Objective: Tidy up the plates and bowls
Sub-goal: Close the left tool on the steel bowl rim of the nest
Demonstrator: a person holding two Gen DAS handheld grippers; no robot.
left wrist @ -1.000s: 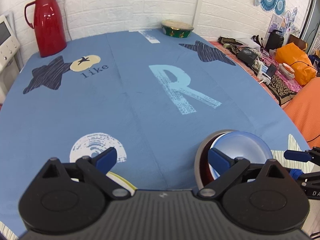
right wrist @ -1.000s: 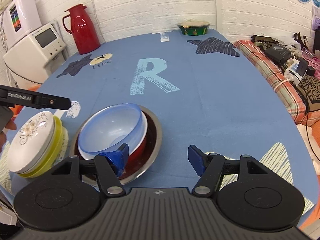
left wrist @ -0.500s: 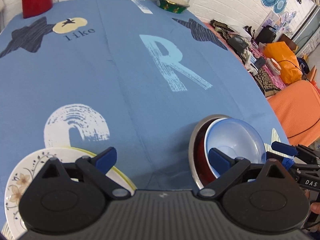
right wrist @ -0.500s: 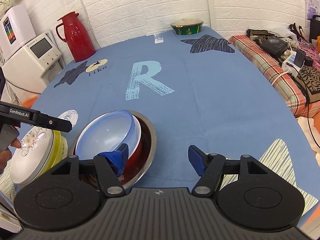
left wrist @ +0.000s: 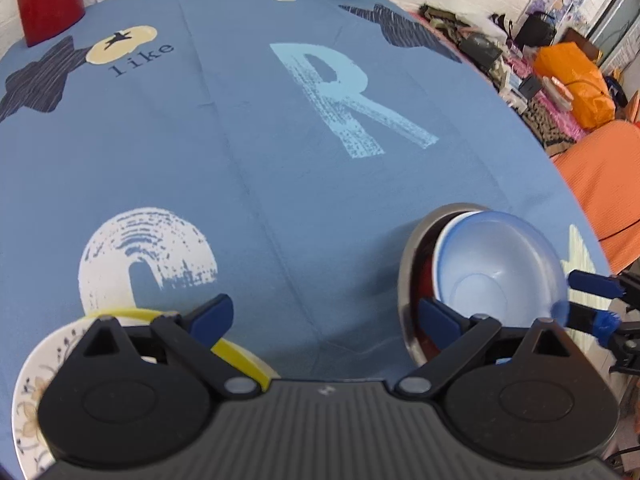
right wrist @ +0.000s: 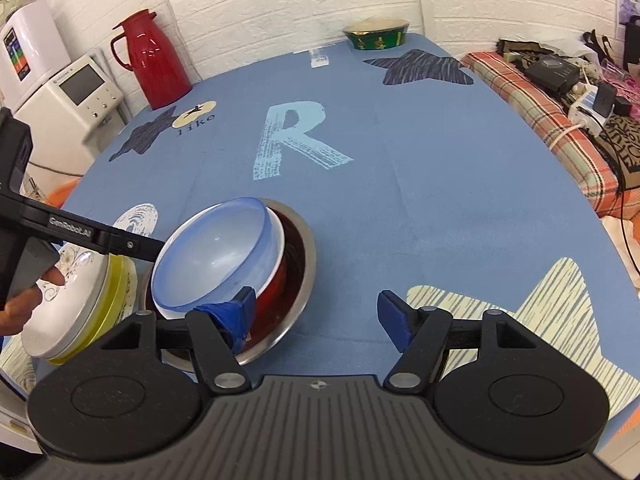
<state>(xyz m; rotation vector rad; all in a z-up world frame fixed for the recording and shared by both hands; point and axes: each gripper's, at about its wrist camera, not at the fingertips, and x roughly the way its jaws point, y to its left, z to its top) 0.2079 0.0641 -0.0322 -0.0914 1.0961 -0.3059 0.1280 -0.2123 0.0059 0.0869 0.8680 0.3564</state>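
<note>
Fingers, left gripper: spread wide with nothing between the blue pads; one pad hangs over the plates, the other over the edge of the bowl stack.
Fingers, right gripper: also spread wide and holding nothing; the left pad, wrapped in blue tape, sits right at the near rim of the blue bowl, though I cannot tell whether it touches.
Blue bowl: translucent, tilted toward the left, topmost in the nest.
White bowl: only its rim shows, directly under the blue one.
Red bowl: next down, its glossy side showing below the white rim.
Steel bowl: outermost, resting on the tablecloth and holding the other three.
Plates: a white flowered plate lies on a yellow plate, just left of the bowl stack at the near edge of the table.
Hand: a person's fingers grip the left tool's handle, close over the flowered plate.
Tablecloth: blue, printed with a large pale R, dark stars and the word "like".
Far end of table: a red thermos jug on the left and a green bowl at the back, both well apart from the stacks.
</note>
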